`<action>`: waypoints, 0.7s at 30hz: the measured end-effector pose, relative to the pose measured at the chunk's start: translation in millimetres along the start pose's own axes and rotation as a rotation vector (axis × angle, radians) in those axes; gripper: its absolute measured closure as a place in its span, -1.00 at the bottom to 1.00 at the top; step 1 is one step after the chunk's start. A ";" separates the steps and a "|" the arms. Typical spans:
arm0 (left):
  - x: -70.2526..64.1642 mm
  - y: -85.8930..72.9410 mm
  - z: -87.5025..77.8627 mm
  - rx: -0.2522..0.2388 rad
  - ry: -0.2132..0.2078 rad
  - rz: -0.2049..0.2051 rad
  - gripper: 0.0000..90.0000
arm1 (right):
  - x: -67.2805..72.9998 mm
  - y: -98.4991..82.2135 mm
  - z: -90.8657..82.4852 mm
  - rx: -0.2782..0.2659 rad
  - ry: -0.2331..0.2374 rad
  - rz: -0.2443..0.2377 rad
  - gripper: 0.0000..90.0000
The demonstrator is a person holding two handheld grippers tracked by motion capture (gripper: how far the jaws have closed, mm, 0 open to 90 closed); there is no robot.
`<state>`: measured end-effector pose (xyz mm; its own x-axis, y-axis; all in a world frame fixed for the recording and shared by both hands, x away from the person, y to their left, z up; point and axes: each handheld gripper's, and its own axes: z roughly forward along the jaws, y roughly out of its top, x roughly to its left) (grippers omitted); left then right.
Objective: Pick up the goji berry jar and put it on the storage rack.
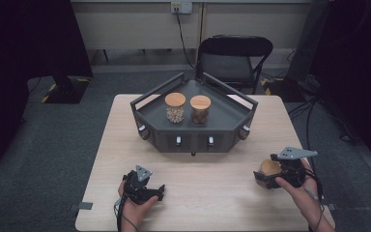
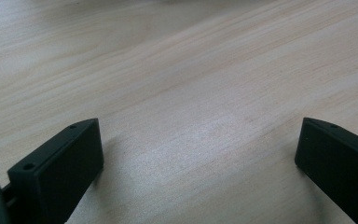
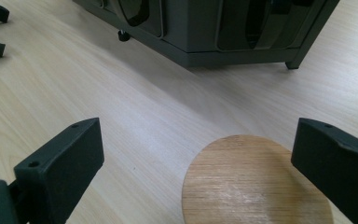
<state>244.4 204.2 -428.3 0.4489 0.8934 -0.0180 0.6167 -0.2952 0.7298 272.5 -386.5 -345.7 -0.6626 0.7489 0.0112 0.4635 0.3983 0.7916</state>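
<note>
Right gripper [image 3: 196, 158] spread open above wooden-lidded jar [image 3: 256, 182]; left gripper [image 2: 198, 154] also open, over bare table [image 2: 177, 70].

A light wooden table [image 1: 111, 159] stands on a grey carpeted floor [image 1: 38, 145]. Beyond the table's far edge a black folding chair [image 1: 234, 58] faces it, before a pale wall [image 1: 130, 29] with a socket [image 1: 181, 7] from which a cable [image 1: 183, 38] hangs. Dark curtains [image 1: 29, 38] flank both sides.
</note>
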 end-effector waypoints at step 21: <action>0.0 0.0 0.0 0.000 0.000 0.000 -1.00 | -13.3 -22.7 -5.4 0.011 -0.047 0.049 -0.97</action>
<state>244.4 204.2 -428.2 0.4490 0.8934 -0.0178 0.6167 -0.2954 0.7297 267.7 -408.4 -360.6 -0.6108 0.7916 0.0207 0.5012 0.3662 0.7840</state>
